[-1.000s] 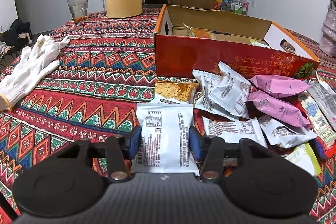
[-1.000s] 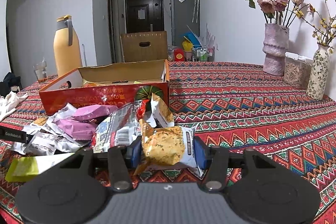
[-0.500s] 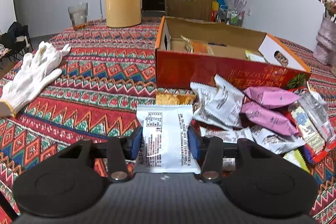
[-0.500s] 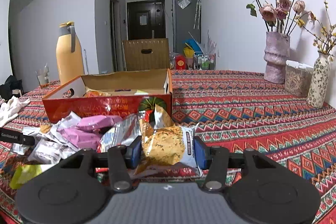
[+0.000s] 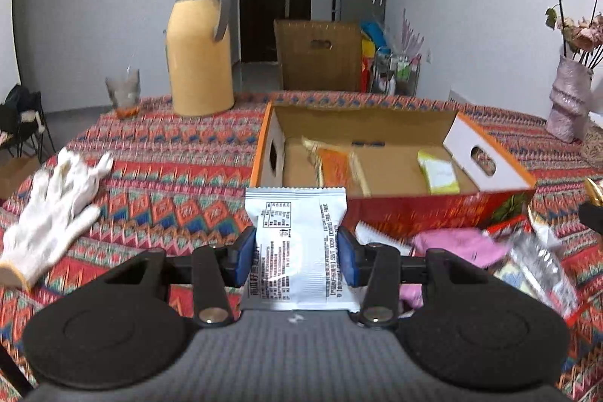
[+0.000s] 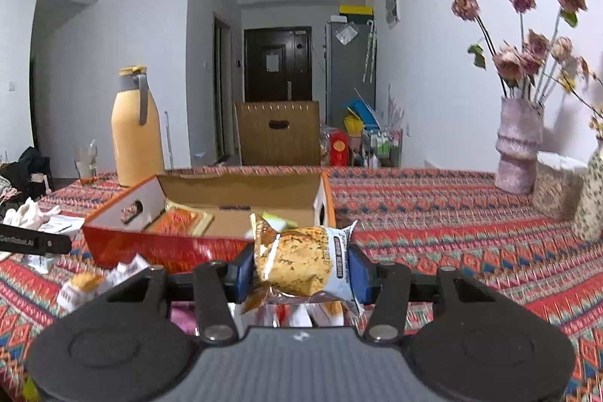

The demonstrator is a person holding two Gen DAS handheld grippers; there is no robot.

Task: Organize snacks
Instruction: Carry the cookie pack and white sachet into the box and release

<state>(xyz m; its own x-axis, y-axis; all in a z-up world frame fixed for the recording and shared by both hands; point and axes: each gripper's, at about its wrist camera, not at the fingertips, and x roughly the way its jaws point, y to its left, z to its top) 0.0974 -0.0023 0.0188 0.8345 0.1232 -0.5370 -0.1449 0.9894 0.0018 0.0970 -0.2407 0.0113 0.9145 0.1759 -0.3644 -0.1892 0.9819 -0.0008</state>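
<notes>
- Left gripper [image 5: 296, 257]: blue pads pressed on both side edges of a white snack packet [image 5: 297, 243], printed back facing up, held clear of the tablecloth [image 5: 181, 191].
- Right gripper [image 6: 299, 270]: blue pads closed on a clear-and-white packet [image 6: 301, 264] with a golden-brown cake inside, raised above the table.
- Snack pile: loose packets on the cloth in front of the box and under the grippers, among them a pink packet [image 5: 458, 243] and a silver-wrapped packet [image 5: 539, 266]; blurred, details unclear.
- Red cardboard box [image 5: 433, 210]: open-topped, just beyond both held packets; inside lie an orange packet [image 5: 335, 166] toward its left end and a pale yellow-green packet [image 5: 439, 172] toward its right end, as the left camera sees it.
- White work glove [image 5: 52, 213]: flat on the cloth, well to the left of the box.
- Yellow thermos jug [image 5: 199, 44]: upright at the far edge, with a drinking glass [image 5: 122, 93] just beside it.
- Pink vase [image 6: 518, 145]: holds dried roses [image 6: 520, 59], far right side of the table.
</notes>
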